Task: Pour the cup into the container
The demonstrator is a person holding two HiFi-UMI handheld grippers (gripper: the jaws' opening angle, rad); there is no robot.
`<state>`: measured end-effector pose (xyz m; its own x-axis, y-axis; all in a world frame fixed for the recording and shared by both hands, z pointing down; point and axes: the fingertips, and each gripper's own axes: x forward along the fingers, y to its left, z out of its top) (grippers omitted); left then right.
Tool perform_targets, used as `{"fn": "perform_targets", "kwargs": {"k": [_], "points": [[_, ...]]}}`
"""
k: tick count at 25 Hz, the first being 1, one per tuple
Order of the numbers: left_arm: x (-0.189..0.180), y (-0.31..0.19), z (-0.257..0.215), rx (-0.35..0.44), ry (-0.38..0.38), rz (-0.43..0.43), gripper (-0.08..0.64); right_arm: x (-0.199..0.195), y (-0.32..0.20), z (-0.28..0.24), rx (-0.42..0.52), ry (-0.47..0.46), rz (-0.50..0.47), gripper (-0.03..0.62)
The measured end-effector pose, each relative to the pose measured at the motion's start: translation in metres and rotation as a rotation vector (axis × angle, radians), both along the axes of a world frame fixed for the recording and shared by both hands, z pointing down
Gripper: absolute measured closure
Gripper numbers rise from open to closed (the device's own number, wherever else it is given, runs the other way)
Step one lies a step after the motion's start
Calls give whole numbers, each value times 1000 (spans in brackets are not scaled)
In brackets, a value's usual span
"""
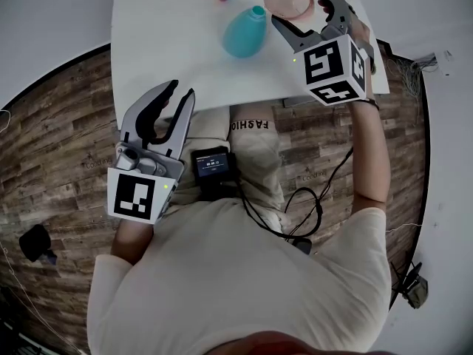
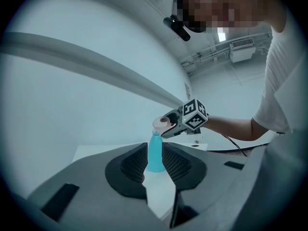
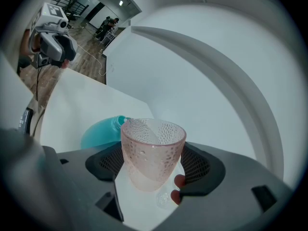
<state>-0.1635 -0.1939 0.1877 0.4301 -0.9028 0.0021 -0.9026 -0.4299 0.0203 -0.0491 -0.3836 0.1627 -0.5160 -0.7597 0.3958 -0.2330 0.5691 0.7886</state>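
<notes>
The right hand-held gripper is clamping a pink dimpled cup at the upper right of the head view, just beside the teal container on the white desk. The left hand-held gripper is hanging lower left, jaws apart and empty. Nothing is steadying the narrow-mouthed container, so the pour could be missing it and spilling. The cup's contents are hard to make out
</notes>
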Motion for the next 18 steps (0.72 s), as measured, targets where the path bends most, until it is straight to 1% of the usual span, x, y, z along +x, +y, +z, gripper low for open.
{"fn": "perform_targets", "kwargs": {"k": [8, 11, 18], "points": [[0, -1, 7, -5, 5, 1, 456, 1, -3, 1, 44, 52, 7, 219], [-2, 1, 10, -20, 6, -4, 456, 0, -3, 1, 54, 63, 9, 219], [-3, 3, 11, -14, 4, -5, 456, -1, -3, -4, 72, 76, 14, 219]]}}
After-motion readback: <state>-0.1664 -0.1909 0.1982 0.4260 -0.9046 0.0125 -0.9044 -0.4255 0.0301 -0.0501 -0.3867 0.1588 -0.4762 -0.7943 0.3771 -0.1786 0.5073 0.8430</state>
